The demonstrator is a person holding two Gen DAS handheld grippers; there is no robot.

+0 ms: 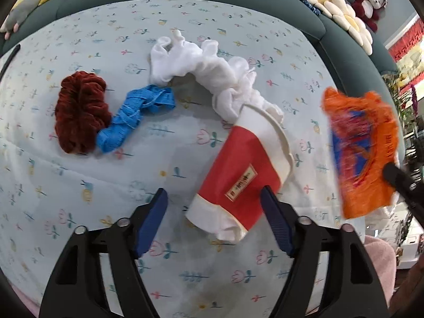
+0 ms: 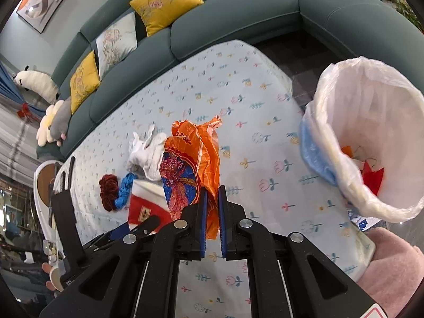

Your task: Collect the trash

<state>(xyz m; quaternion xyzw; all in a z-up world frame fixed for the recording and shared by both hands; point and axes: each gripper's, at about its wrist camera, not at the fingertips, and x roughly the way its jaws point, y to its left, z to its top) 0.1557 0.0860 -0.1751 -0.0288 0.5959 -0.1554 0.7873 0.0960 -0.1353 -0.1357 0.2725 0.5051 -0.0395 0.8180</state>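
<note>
- Left gripper (image 1: 214, 221): fingers apart, straddling the red-and-white paper cup (image 1: 239, 175). Cup lies on its side on the bench (image 1: 79, 190), near the front edge; right finger sits at the cup wall, left finger is clear of it. No squeeze yet. Judged reason: lined up for pickup across the cup's width.
- Right gripper (image 2: 212, 220): fingers clamped on the orange snack wrapper (image 2: 193, 164), which hangs up and fwd of the tips, off the bench. Judged reason: carried toward the bin.
- Trash bin (image 2: 371, 143): white liner, at the bench's right end, mouth tilted toward the camera; red and orange scraps already inside.
- Other items, mid-bench beyond the cup: white crumpled cloth (image 1: 201, 71) touching the cup rim, blue tape (image 1: 132, 116), dark red scrunchie (image 1: 80, 111) just beside the tape.
- Obstructions: cloth at the rim may drag w/ the cup on lift. Wrapper-to-bin path looks clear.
- Sofa (image 2: 238, 8) runs behind the far edge.
</note>
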